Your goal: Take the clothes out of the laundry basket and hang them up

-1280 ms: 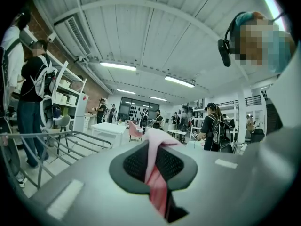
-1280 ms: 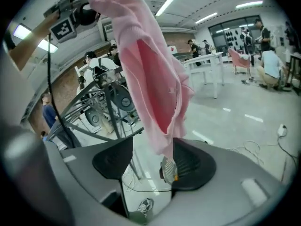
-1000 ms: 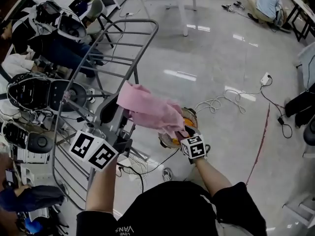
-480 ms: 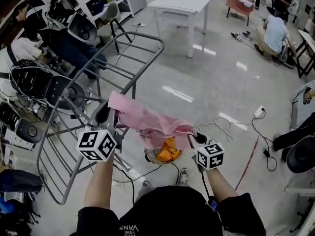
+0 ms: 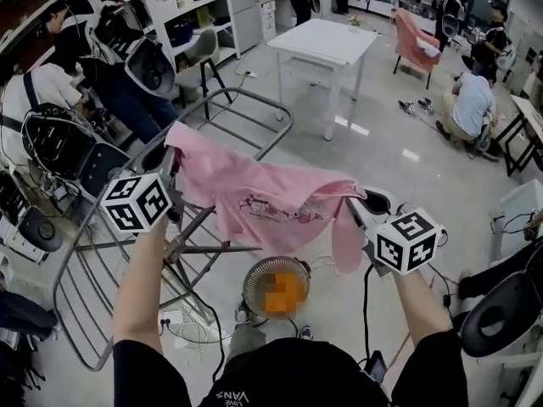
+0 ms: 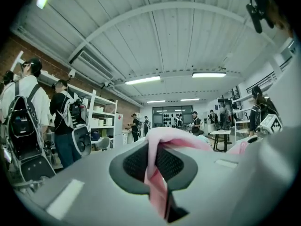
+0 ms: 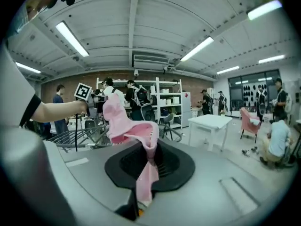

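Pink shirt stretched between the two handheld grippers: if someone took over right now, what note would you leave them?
Left gripper: shut on the pink shirt.
Right gripper: just closed on its other end.
Shirt is spread in the air, above the laundry basket and near the drying rack; not hung yet.
Done: shirt is out of the basket.
Left: drape it over the rack; an orange item lies in the basket.
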`<state>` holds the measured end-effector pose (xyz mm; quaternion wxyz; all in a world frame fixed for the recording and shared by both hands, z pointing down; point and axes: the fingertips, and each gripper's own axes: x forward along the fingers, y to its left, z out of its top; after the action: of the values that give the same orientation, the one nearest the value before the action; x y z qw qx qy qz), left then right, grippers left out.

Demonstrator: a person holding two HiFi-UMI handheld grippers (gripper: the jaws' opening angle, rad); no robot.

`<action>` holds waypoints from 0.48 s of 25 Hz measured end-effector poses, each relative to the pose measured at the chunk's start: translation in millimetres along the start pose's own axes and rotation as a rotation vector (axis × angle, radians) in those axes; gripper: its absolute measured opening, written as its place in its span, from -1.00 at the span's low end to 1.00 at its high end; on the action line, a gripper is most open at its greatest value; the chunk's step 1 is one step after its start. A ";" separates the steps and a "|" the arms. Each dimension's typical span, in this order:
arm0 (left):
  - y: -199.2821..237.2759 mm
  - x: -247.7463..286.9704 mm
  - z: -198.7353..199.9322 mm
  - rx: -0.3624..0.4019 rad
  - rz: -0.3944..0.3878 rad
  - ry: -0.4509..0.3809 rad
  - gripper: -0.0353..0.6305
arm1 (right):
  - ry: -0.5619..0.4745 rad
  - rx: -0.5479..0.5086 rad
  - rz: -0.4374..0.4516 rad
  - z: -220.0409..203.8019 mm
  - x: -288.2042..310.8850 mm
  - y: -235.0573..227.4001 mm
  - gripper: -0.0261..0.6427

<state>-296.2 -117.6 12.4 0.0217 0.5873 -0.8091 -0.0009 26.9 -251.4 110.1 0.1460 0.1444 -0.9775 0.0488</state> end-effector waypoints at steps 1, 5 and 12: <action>11.0 10.3 11.1 -0.009 -0.006 -0.017 -0.83 | -0.015 -0.027 -0.015 20.6 6.0 0.2 -0.83; 58.4 64.4 57.1 -0.064 -0.068 -0.064 -0.83 | -0.087 -0.113 -0.110 110.0 32.1 -4.1 -0.83; 148.6 161.9 102.5 -0.256 -0.214 -0.009 -0.83 | -0.093 -0.218 -0.323 241.5 98.3 -12.2 -0.83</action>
<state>-491.2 -227.9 -80.5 0.0928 0.6627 -0.7351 -0.1090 -125.0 -322.6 -89.9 0.1216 0.2850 -0.9467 -0.0882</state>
